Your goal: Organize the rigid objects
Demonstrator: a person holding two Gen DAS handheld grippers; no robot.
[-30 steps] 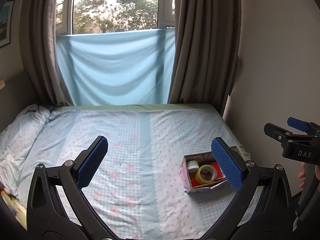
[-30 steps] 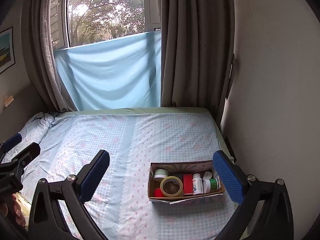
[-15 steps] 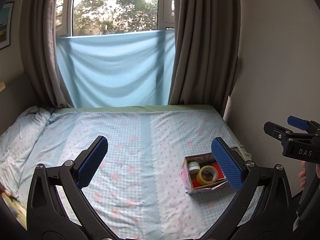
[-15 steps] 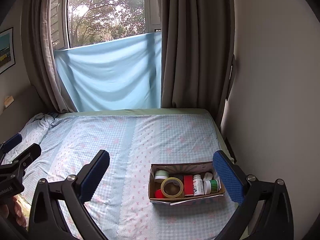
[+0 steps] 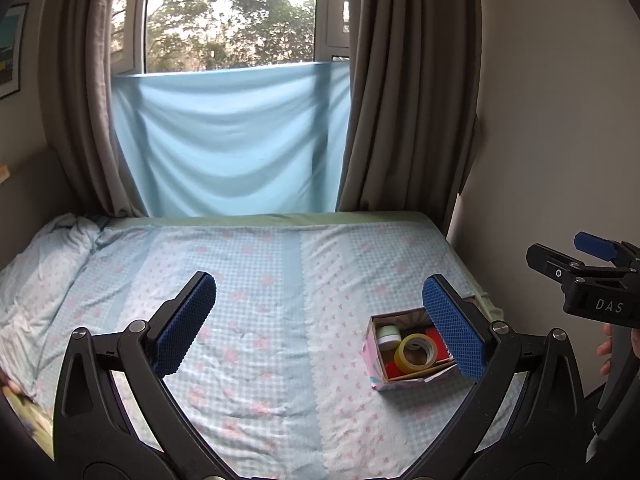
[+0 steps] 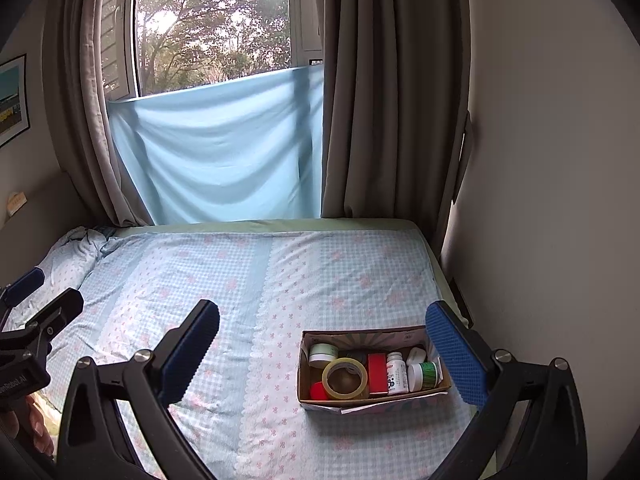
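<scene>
1. Left wrist view: the left hand-held gripper [image 5: 320,326] hangs above the bed [image 5: 260,280] with its two blue-padded fingers [image 5: 184,322] spread wide and nothing between them.
2. Down to the right on the bedsheet sits a small open cardboard box [image 5: 400,378], partly hidden behind the gripper's right finger. Inside it a yellow tape roll [image 5: 416,352], a pale green-lidded jar [image 5: 388,334] and red items show.
3. At the right edge of this view the right hand-held gripper [image 5: 592,276] appears from the side, with fingertips of the person's hand [image 5: 606,350] below it; this angle does not show how far it is open.
4. Right wrist view: the right hand-held gripper [image 6: 322,354] is likewise wide open and empty, held above the near part of the bed [image 6: 280,280].
5. The box [image 6: 372,402] lies between its fingers in the picture, closer to the right one, near the bed's right edge and the wall [image 6: 540,200].
6. Packed in the box, left to right: the jar [image 6: 323,354] and a red cap [image 6: 318,391], the tape roll [image 6: 345,376], a red block [image 6: 377,372], a white bottle [image 6: 396,372], a small white piece and a green-banded container [image 6: 424,374].
7. The left hand-held gripper [image 6: 30,300] shows at the left edge, a hand [image 6: 36,424] under it.
8. Beyond the bed hang grey curtains [image 6: 380,100] and a light blue cloth [image 6: 224,148] across the lower window.
</scene>
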